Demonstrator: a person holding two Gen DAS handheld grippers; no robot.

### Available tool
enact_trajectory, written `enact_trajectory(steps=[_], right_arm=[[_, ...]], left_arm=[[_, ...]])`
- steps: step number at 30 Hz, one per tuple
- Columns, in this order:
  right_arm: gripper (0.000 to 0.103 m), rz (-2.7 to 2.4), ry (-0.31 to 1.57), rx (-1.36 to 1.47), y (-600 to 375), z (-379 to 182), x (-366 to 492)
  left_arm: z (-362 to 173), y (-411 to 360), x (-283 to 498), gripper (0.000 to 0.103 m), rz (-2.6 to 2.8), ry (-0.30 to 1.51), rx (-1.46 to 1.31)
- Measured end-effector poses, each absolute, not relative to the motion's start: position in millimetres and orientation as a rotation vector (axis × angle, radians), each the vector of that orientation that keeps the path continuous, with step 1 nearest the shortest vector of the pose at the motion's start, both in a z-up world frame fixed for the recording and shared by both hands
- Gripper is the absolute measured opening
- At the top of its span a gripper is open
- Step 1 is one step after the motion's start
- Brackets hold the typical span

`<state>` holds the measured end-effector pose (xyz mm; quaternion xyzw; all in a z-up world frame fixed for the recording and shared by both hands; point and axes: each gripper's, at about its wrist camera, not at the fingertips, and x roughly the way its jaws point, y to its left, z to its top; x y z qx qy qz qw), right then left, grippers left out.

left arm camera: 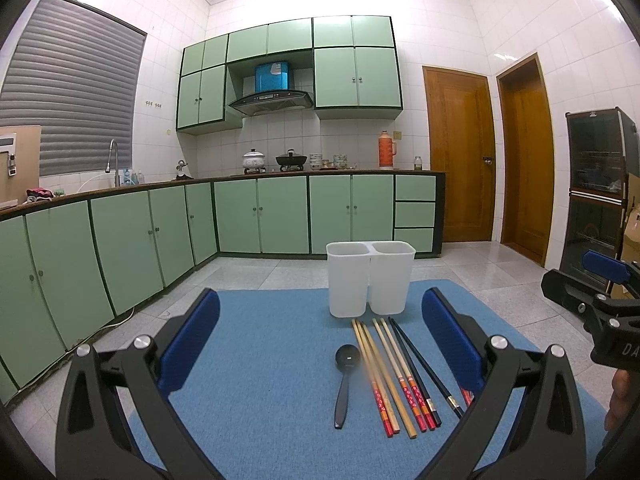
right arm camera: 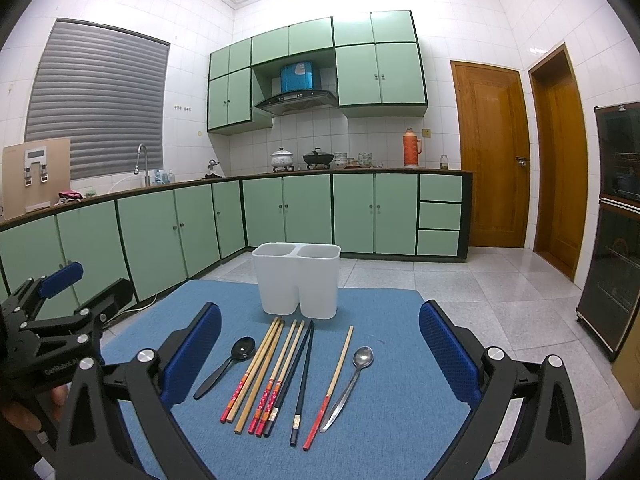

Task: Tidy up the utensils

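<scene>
A white two-compartment holder (left arm camera: 370,278) (right arm camera: 298,278) stands empty at the far side of a blue mat (left arm camera: 260,360) (right arm camera: 392,392). In front of it lie several chopsticks (left arm camera: 396,372) (right arm camera: 276,372), wooden with red ends and black ones, a black spoon (left arm camera: 344,380) (right arm camera: 228,364) to their left, and a metal spoon (right arm camera: 352,380) to their right. My left gripper (left arm camera: 320,336) is open and empty, above the mat near the utensils. My right gripper (right arm camera: 320,340) is open and empty, also above them. Each gripper shows at the edge of the other's view.
The mat covers a small table in a kitchen. Green cabinets (left arm camera: 120,248) run along the left and back. Wooden doors (right arm camera: 496,152) and a dark glass cabinet (right arm camera: 616,220) stand at the right. Tiled floor lies beyond the mat.
</scene>
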<state>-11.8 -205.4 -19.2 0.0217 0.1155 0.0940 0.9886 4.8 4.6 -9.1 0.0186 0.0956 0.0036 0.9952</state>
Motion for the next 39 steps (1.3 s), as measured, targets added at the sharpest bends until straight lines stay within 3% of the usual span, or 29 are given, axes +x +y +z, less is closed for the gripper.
enact_trajectory(steps=[39], right_arm=[[0.097,0.19,0.235,0.046,-204.3,-22.8,-10.3]], left_arm=[[-9.8,4.4,5.8,0.098,0.009,0.194,0.036]])
